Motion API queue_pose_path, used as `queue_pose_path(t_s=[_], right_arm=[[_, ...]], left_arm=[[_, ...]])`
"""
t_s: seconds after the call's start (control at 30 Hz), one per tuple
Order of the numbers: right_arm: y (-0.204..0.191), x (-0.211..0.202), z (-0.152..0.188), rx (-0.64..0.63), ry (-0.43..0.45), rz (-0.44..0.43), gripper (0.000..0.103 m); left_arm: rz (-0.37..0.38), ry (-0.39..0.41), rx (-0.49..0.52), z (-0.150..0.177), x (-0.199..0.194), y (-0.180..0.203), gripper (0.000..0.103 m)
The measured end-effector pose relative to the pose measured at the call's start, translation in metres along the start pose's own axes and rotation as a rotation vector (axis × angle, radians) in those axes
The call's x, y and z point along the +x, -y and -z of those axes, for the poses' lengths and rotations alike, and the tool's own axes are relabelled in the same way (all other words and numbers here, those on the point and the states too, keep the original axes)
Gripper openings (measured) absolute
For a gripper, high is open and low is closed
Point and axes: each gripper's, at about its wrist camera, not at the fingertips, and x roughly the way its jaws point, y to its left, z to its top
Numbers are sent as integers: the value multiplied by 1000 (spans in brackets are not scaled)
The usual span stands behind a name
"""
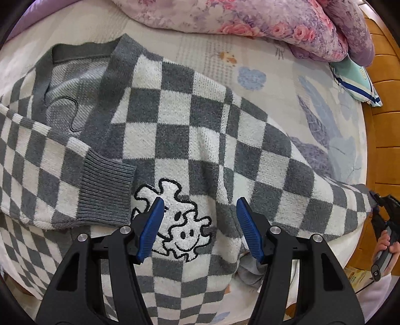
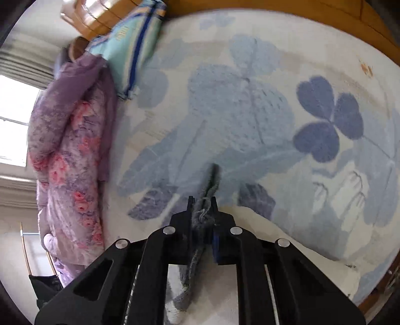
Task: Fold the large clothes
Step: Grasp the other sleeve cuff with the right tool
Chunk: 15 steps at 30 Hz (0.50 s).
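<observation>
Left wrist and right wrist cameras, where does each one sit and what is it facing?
Left wrist: on the left claw, looking down at the checkered cardigan; its open blue fingers show, plus the person's hand.
Right wrist: on the right claw, facing the flowered bedsheet; shut on the cardigan's grey edge.
Shared: cardigan, bedsheet, floral quilt, striped pillow.
</observation>
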Motion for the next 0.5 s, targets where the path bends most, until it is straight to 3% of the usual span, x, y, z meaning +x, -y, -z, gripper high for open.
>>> queue_pose_path(t_s=[0.23, 0.3, 0.37, 0.43, 0.5], right_arm=[[-35, -52, 15, -104, 144, -92, 10], [-47, -65, 21, -143, 176, -109, 10], [-60, -76, 30, -190, 207, -126, 10], [-67, -81, 35, -208, 220, -147, 10], [-76, -87, 38, -236, 235, -150, 10]], left_arm=[[24, 18, 79, -6, 17, 16, 58], [14, 12, 135, -12, 30, 26, 44], [26, -3, 156, -17, 41, 32, 19], [6, -33, 169, -23, 60, 35, 6], [-31, -80, 160, -28, 80, 32, 3]])
